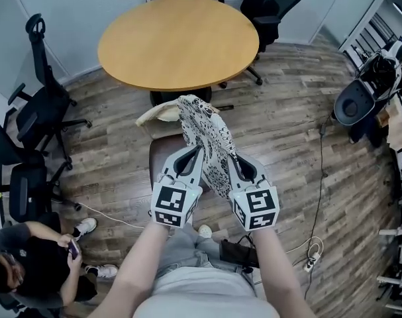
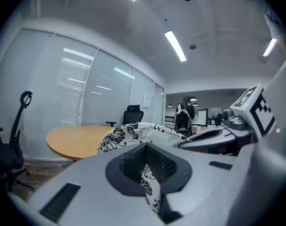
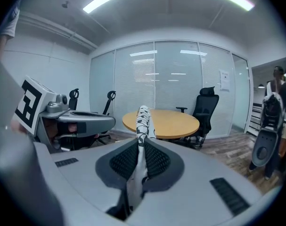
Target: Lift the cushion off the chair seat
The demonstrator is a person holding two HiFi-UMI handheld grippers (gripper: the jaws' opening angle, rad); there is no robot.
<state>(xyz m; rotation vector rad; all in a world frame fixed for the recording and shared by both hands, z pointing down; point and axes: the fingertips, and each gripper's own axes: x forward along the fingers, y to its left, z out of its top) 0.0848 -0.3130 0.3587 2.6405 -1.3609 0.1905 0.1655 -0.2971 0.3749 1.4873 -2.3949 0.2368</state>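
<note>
The cushion [image 1: 210, 138] is white with a black flower print. It hangs in the air above the brown chair seat [image 1: 159, 159], held up by one edge. My left gripper [image 1: 198, 151] is shut on its near left part, and my right gripper [image 1: 230, 155] is shut on its near right part. In the left gripper view the printed fabric [image 2: 133, 133] runs down between the jaws of the gripper [image 2: 151, 185]. In the right gripper view a thin fold of the cushion [image 3: 143, 121] is pinched in the gripper [image 3: 137, 171].
A round wooden table [image 1: 177, 42] stands just beyond the chair. A beige pad [image 1: 155, 114] lies at the seat's far edge. Black office chairs [image 1: 38, 114] stand left and behind the table. A person [image 1: 35, 264] sits at lower left. Cables [image 1: 313, 250] lie on the floor at right.
</note>
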